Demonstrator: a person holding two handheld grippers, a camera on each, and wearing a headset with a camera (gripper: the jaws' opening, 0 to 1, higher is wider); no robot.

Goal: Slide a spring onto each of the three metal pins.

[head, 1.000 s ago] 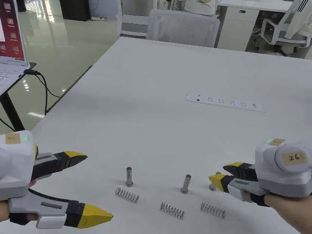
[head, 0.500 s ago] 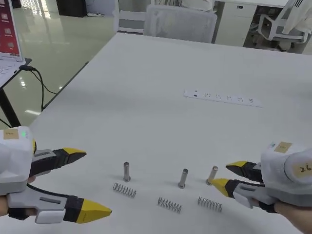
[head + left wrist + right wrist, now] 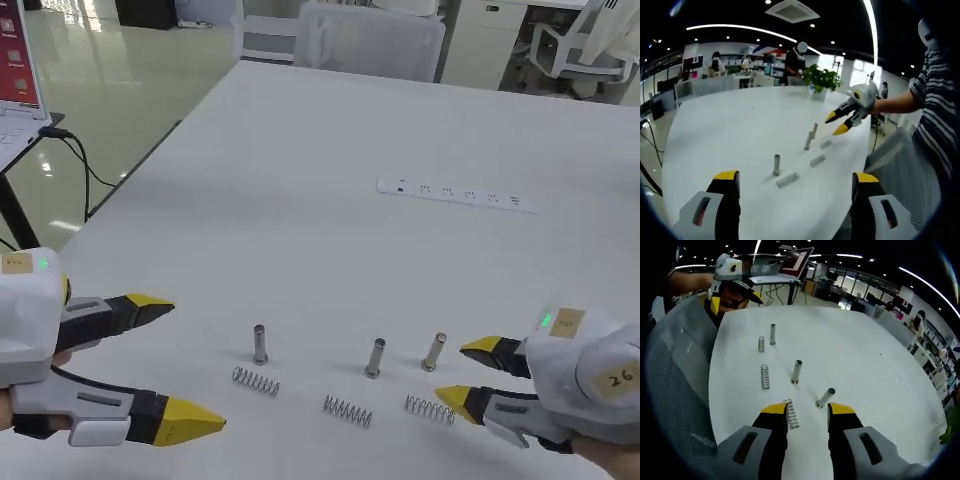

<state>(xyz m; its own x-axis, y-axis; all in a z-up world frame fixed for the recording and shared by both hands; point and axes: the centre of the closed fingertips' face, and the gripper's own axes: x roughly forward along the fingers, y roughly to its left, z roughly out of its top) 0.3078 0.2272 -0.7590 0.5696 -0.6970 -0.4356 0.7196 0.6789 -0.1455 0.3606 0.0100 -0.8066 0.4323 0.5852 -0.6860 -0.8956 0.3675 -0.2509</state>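
Three short metal pins stand in a row on the white table: the left pin (image 3: pixel 260 343), the middle pin (image 3: pixel 375 357) and the right pin (image 3: pixel 435 352), which leans. In front of each lies a loose spring: left spring (image 3: pixel 256 381), middle spring (image 3: pixel 348 411), right spring (image 3: pixel 430 409). My left gripper (image 3: pixel 175 362) is open wide, well left of the left pin (image 3: pixel 776 165), with nothing in it. My right gripper (image 3: pixel 465 370) is open and empty, just right of the right pin (image 3: pixel 825 398); the right spring (image 3: pixel 791 414) lies beside its left jaw.
A white power strip (image 3: pixel 455 195) lies farther back on the table (image 3: pixel 330 250). A laptop (image 3: pixel 15 70) with a black cable (image 3: pixel 85 170) sits on a stand off the left edge. Office chairs (image 3: pixel 370 45) stand beyond the far edge.
My right gripper has drawn back from the right pin toward the near edge and now sits beside the right spring. The left gripper has hardly moved. The head camera has shifted.
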